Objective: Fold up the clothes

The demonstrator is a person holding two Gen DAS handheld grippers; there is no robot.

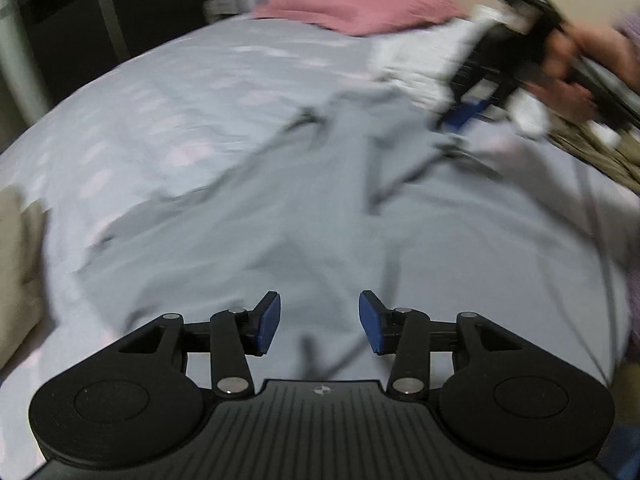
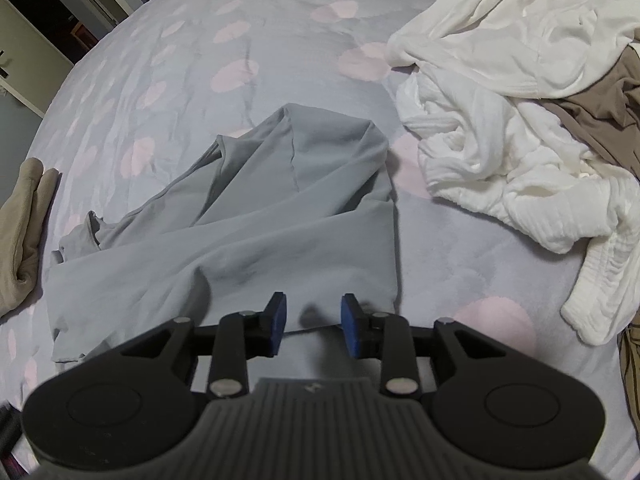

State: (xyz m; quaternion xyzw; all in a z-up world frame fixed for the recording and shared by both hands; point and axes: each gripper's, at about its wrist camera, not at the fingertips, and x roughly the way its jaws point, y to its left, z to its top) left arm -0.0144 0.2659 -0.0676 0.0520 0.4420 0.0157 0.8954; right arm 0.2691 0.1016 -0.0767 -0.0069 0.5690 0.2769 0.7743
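A grey garment lies crumpled and partly doubled over on the bed, its near edge just under my right gripper. That gripper's blue pads stand apart above the edge, pressing on nothing. In the blurred left wrist view the same grey garment spreads below my left gripper, whose jaws are apart with nothing between them. The right gripper shows there at the upper right, held by a person's hand.
The bed sheet is grey with pink spots. A pile of white clothes with a brown garment lies at the right. A beige garment sits at the left edge. A pink pillow lies at the bed's far end.
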